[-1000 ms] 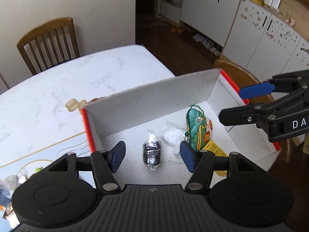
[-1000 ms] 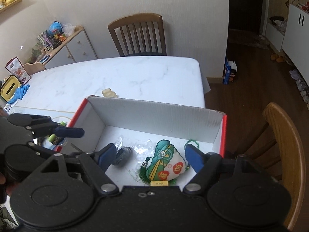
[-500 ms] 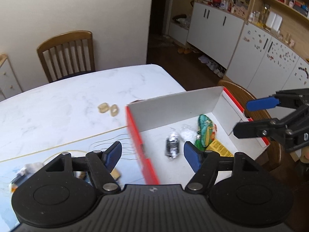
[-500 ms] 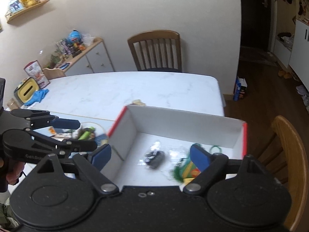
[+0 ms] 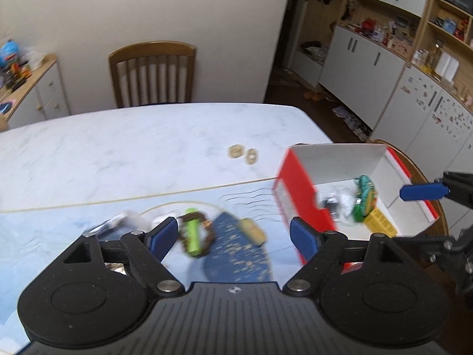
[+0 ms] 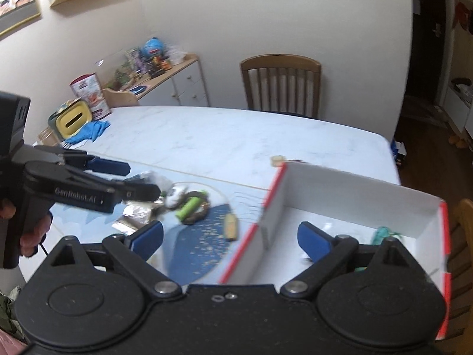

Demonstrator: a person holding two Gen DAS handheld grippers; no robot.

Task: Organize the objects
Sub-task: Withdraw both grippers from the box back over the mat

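**Matte black tongs with blue pads**

Both tools share one build: a ribbed black housing, two round black discs, and angular black arms with triangular cut-outs, pinned by silver screws. The left tongs [image 5: 233, 235] and right tongs [image 6: 230, 238] end in blue pads [image 5: 303, 238]. Seen from the right wrist, the left tool's side carries white lettering, "GenRobot.AI", and bare-skinned fingers [image 6: 28, 238] wrap its black handle, where a thin black cable hangs

Our left gripper [image 5: 235, 235] hangs spread and empty over the bench [image 5: 118, 148].
We see a green tube [image 5: 192, 236] on a beaded ring between its fingers, and the red box [image 5: 298, 183] at the bench's right edge holding a green pouch [image 5: 366, 198].
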